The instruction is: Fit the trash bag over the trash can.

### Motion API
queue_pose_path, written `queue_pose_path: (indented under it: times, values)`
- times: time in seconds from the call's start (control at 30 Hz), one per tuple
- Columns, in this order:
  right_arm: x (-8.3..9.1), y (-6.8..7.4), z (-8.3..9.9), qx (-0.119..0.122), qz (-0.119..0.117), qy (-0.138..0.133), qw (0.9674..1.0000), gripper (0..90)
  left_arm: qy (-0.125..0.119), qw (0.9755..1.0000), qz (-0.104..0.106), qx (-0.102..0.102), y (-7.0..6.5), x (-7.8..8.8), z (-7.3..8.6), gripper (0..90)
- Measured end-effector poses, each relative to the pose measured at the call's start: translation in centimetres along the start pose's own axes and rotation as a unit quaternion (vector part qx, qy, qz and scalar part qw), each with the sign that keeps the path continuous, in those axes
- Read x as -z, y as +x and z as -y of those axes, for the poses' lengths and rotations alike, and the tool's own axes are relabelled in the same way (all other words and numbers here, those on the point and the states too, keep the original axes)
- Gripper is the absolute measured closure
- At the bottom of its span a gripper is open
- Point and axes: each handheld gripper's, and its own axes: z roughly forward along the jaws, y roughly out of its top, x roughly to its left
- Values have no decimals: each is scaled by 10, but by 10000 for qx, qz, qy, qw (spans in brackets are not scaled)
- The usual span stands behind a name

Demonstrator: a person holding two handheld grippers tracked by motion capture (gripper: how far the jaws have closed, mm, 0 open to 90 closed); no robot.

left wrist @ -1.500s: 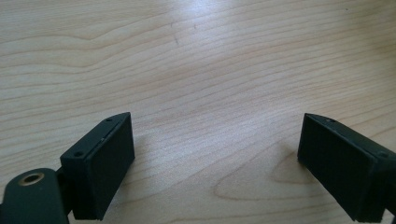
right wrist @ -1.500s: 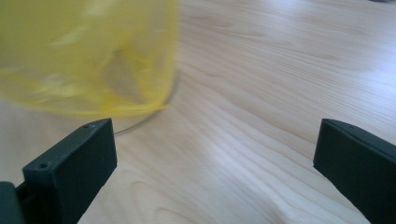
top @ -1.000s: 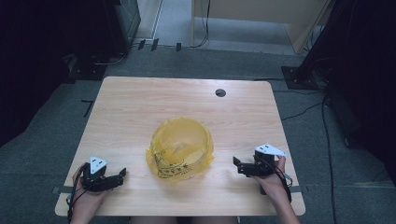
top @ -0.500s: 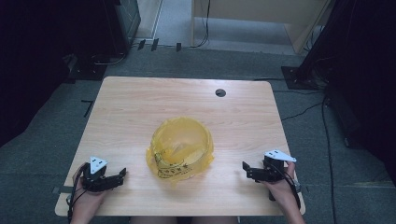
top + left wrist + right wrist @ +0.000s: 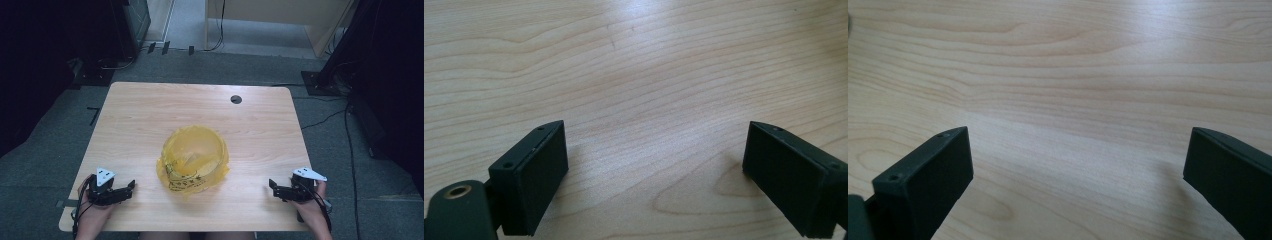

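Observation:
A crumpled yellow translucent plastic bag (image 5: 193, 159), bunched up with its mouth open upward and black print on its near side, sits at the middle of the wooden table (image 5: 150, 115). My left gripper (image 5: 131, 188) rests at the table's front left, open, jaws wide over bare wood (image 5: 649, 150). At the front right my right gripper (image 5: 272, 188) also rests open with nothing between its jaws, pointing left toward the bag. In the right gripper view, only bare wood (image 5: 1073, 125) lies between the jaws. Both grippers are well apart from the bag.
A round cable hole (image 5: 236, 99) is near the table's far edge. Grey carpet surrounds the table, with cables (image 5: 320, 120) on the floor at right and dark equipment (image 5: 125, 20) behind at left. A light wooden desk (image 5: 280, 15) stands beyond.
My right gripper has drawn back toward the table's front right corner and lowered onto the wood. The left gripper and the bag have stayed where they were.

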Motion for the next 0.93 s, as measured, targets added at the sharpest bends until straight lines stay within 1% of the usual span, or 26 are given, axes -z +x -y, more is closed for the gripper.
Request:
queue_pose_path:
  times: [0.2,0.27,0.3,0.33,0.4,0.47,0.57,0.73,0.93]
  values:
    - [2,-2,8,83,73,75,9999,0,1,10000,0,0,0,0,0,104]
    - [4,-3,9,45,73,66,9999,0,0,10000,0,0,0,0,0,104]
    - [4,-4,10,69,77,82,9999,0,0,10000,0,0,0,0,0,104]
    - [5,-6,11,65,123,83,9999,0,0,10000,1,0,0,0,0,104]
    - [7,-9,13,-29,114,90,9999,0,0,10000,1,0,0,0,0,104]
    - [9,-11,14,-68,140,84,9998,0,0,10000,0,0,0,0,0,104]
    - [10,-12,17,-3,250,56,9997,0,-1,10000,0,1,0,0,0,104]
    - [9,-10,19,253,509,188,9982,0,-1,10000,-1,1,0,0,0,104]
    - [9,-10,19,267,512,194,9981,0,-1,10000,0,0,0,0,0,104]
